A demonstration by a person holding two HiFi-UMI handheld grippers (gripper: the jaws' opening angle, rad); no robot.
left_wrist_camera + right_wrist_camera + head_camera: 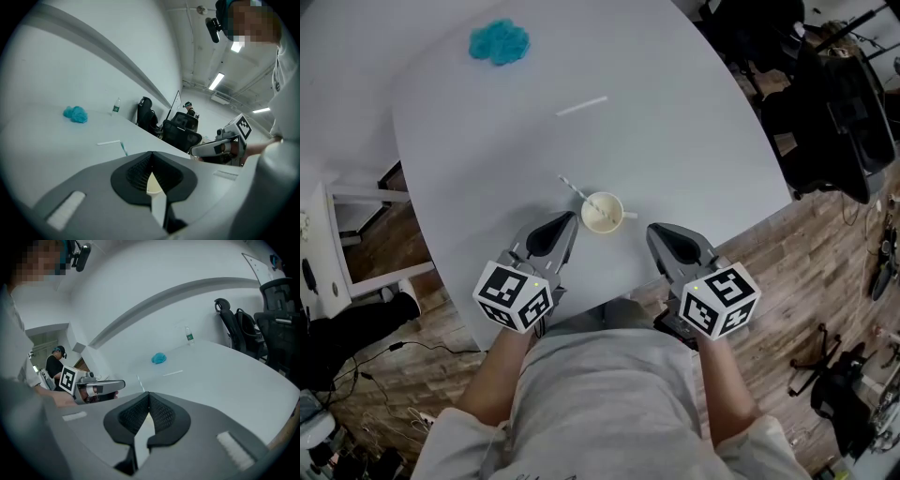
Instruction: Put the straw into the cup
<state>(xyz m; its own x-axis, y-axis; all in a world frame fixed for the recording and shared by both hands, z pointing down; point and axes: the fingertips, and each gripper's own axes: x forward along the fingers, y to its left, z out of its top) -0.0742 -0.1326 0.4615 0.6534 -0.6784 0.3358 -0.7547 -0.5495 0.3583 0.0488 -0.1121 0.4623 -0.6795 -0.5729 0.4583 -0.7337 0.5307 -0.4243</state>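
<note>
White table (pixel 675 141); wood-plank floor (pixel 825 253); black office chairs (pixel 180 126) beyond table; ceiling strip lights (pixel 216 81) lit; white walls (pixel 93 70).

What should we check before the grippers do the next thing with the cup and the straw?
1. The cup stands upright on the table: ok.
2. The straw sits in the cup, leaning over its rim: ok.
3. The left hand-held gripper is empty, jaws together: ok.
4. The right hand-held gripper is empty, jaws together: ok.
5. The white strip farther up the table is a second straw: cannot tell.
</note>
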